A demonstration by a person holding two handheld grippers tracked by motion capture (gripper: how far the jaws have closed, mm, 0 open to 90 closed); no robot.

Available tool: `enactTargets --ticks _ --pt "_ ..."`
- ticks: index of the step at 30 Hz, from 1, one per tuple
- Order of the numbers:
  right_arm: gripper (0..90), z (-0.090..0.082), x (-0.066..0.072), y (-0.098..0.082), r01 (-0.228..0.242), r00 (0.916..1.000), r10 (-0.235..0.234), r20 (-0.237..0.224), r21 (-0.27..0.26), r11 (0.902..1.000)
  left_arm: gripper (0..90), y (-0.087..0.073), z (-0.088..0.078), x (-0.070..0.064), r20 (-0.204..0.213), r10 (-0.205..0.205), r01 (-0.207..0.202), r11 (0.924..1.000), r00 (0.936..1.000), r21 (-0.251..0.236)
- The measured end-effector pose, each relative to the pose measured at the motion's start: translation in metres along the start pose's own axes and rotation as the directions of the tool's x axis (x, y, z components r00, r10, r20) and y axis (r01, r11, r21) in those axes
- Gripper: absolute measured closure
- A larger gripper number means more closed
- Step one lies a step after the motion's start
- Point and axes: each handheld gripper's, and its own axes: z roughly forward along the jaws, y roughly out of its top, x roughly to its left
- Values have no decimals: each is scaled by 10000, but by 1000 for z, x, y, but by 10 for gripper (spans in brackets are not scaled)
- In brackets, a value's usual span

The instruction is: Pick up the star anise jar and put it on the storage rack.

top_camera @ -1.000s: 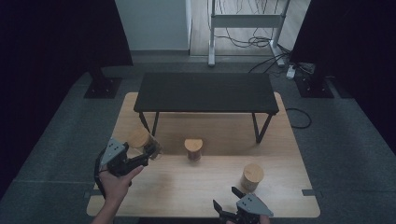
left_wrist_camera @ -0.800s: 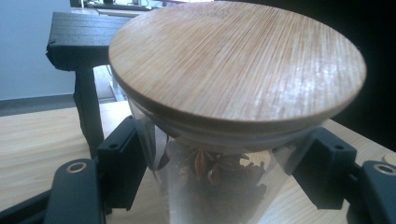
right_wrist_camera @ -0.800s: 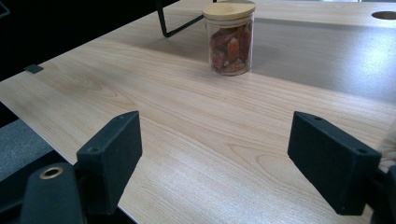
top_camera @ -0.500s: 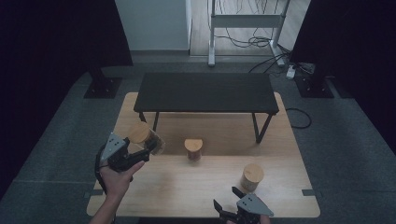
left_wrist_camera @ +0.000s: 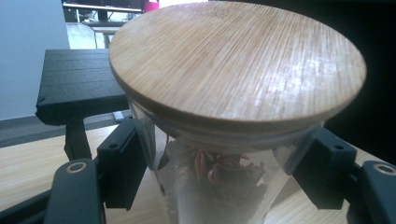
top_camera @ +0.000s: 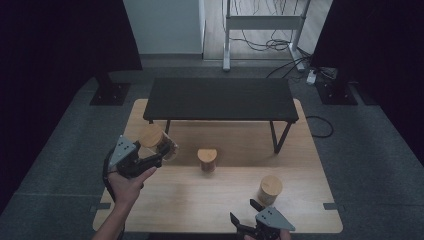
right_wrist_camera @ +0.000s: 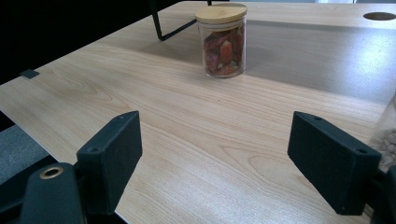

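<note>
The left tool (top_camera: 159, 152) is clamped on a clear glass jar with a round bamboo lid (left_wrist_camera: 233, 65), dark star anise inside, held at the left side of the light wooden bench (top_camera: 200, 200) near the black shelf (top_camera: 220, 97). The right tool (right_wrist_camera: 212, 161) rests at the near edge, jaws apart and empty.

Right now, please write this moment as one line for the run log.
left gripper: shut on star anise jar, lifted | right gripper: open, holds nothing | red-filled jar: upright on wooden table
</note>
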Motion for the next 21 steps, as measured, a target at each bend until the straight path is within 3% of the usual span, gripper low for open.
enactTargets --ticks 21 --pt "172 -1 -1 0 0 10000 0 91 30 10000 267 16 9 -1 -80 52 -54 9997 10000 -229"
